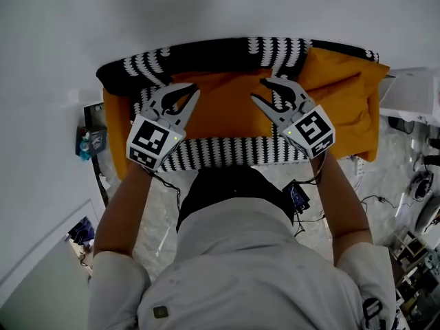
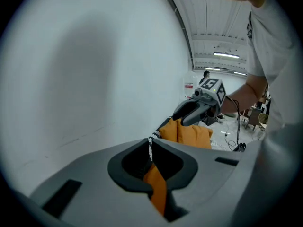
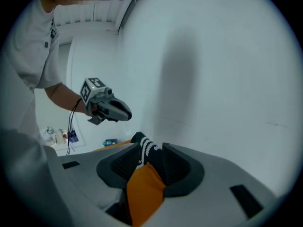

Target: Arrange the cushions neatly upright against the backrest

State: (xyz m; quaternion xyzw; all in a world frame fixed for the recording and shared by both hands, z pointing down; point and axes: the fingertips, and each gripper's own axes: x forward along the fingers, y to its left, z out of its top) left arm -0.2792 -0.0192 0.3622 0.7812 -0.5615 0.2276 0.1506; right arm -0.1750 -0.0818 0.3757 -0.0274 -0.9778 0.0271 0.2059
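Observation:
An orange cushion [image 1: 227,105] lies on a small sofa in front of its black-and-white patterned backrest [image 1: 206,53]. My left gripper [image 1: 192,90] is at the cushion's top left, and its jaws meet on the orange fabric [image 2: 156,188]. At the top right, my right gripper [image 1: 260,91] has its jaws apart. A corner of the orange fabric [image 3: 144,188] and the patterned backrest edge [image 3: 144,148] sit in the gap, unpinched. A second orange cushion [image 1: 344,95] leans crumpled at the sofa's right end. Each gripper shows in the other's view: right [image 2: 199,112], left [image 3: 109,109].
The sofa stands against a white wall [image 1: 206,5], and its patterned front band [image 1: 227,153] is just before my knees. A blue item [image 1: 89,143] is on the floor at the left. A white table [image 1: 412,95], cables and clutter are on the right.

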